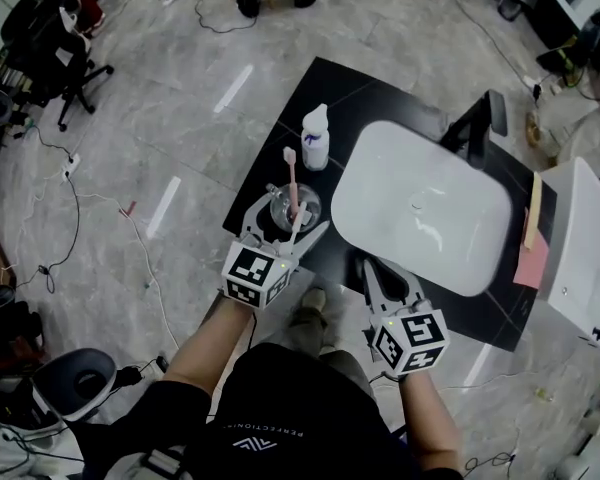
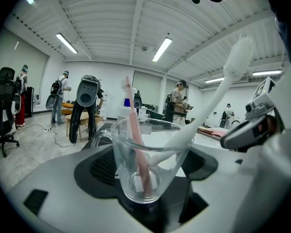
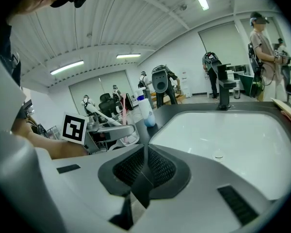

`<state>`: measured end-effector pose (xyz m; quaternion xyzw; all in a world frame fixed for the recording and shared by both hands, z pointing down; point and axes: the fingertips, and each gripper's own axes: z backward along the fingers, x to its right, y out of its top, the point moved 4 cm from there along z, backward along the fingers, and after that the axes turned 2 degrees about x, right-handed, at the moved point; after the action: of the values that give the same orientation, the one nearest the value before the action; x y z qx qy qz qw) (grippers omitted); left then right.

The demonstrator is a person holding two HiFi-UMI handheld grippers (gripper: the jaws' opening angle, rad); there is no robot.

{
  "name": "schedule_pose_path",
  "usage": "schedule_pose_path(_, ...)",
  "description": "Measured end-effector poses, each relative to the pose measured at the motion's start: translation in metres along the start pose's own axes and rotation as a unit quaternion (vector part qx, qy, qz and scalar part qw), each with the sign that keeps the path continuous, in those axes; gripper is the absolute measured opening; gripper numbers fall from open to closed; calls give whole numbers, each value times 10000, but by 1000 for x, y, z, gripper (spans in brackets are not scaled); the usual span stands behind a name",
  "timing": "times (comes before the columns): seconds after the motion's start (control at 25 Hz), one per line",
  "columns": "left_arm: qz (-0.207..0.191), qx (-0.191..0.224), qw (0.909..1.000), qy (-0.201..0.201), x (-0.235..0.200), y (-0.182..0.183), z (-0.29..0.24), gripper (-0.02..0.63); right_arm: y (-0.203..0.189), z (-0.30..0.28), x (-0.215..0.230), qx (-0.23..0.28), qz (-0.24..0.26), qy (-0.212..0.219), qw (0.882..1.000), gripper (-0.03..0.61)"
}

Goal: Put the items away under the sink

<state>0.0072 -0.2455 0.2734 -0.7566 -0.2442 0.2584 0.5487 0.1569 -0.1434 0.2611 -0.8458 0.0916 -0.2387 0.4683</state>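
Glass cup (image 1: 294, 208): stands on the black counter (image 1: 310, 88), just beside the left edge of the white sink basin (image 1: 420, 208).
Cup axis: upright, mouth up.
Pink toothbrush (image 1: 291, 178): in the cup, close to upright, head up.
White toothbrush (image 2: 218, 91): in the cup, leaning out over the rim toward the person, bristle end up.
Cup to fingers: it sits deep between the jaws of the left gripper (image 1: 290, 218), one on each side of its wall.
Left grip: the pads look closed against the glass, though the wide-angle view leaves the contact a little unsure.
Nearer hand: the left, already at the cup.
Right gripper (image 3: 145, 149): jaws together with nothing between them, at the front edge of the basin, well apart from the cup.
Bottle (image 1: 315, 138): upright, white cap up, just beyond the cup, untouched.
Coming move, as a judgement: lift the cup straight up and keep it level so the leaning brush stays in.
Under the sink: that space is in none of the views.
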Motion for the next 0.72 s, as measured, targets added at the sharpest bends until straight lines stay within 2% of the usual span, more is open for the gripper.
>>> schedule_pose_path(0.32,-100,65,9997,-200,46,10,25,385,-18,46,-5,132,11,-137,9998,44)
schedule_pose_path(0.72,-181,-35,9985,-524,118,-2,53,385,-47,105,-10,245,-38,-226,9994,44)
